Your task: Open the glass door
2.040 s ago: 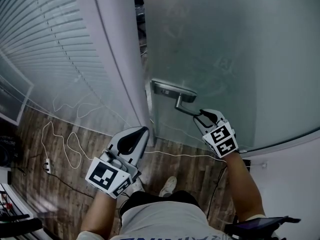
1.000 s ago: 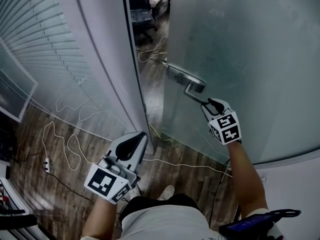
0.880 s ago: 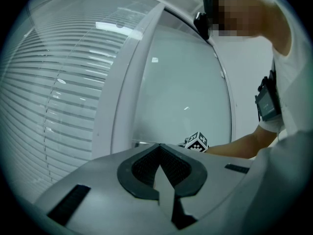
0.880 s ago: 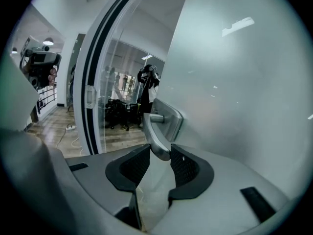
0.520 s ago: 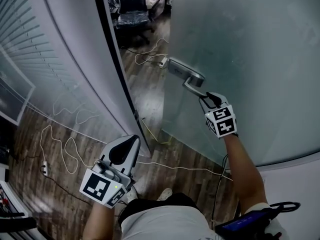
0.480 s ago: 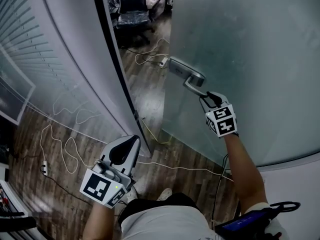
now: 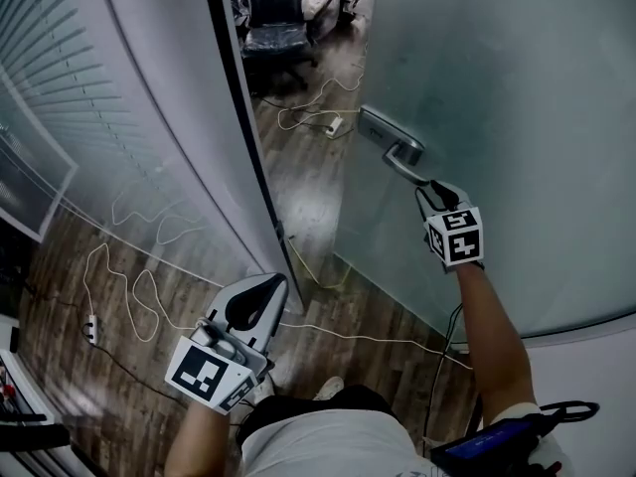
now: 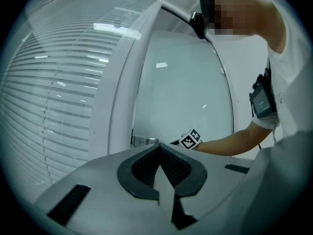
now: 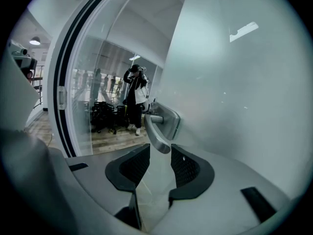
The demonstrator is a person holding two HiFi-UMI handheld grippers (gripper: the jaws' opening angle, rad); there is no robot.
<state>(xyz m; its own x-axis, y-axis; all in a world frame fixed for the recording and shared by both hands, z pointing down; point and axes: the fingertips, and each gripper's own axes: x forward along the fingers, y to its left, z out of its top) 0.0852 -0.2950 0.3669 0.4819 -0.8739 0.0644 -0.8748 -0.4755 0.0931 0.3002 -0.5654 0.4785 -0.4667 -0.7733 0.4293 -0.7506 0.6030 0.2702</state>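
The frosted glass door (image 7: 517, 87) stands ajar, swung away from the white door frame (image 7: 189, 117). Its metal lever handle (image 7: 402, 157) sits at the door's left edge. My right gripper (image 7: 429, 189) is shut on the free end of the lever; in the right gripper view the handle (image 9: 159, 131) runs down between the two dark pads of the right gripper (image 9: 160, 153). Low and to the left, my left gripper (image 7: 260, 288) hangs over the floor in front of the frame, touching nothing. In the left gripper view its jaws meet, and the left gripper (image 8: 160, 151) is empty.
A glass wall with slatted blinds (image 7: 60, 97) runs along the left. White cables (image 7: 129, 286) lie on the wooden floor. Through the gap I see an office chair (image 7: 273, 8) and a power strip (image 7: 335, 125). A person's figure (image 9: 134, 99) shows beyond the doorway.
The door has swung further open, widening the gap at the frame. My right gripper has moved up and to the right with the handle. The left gripper has barely moved.
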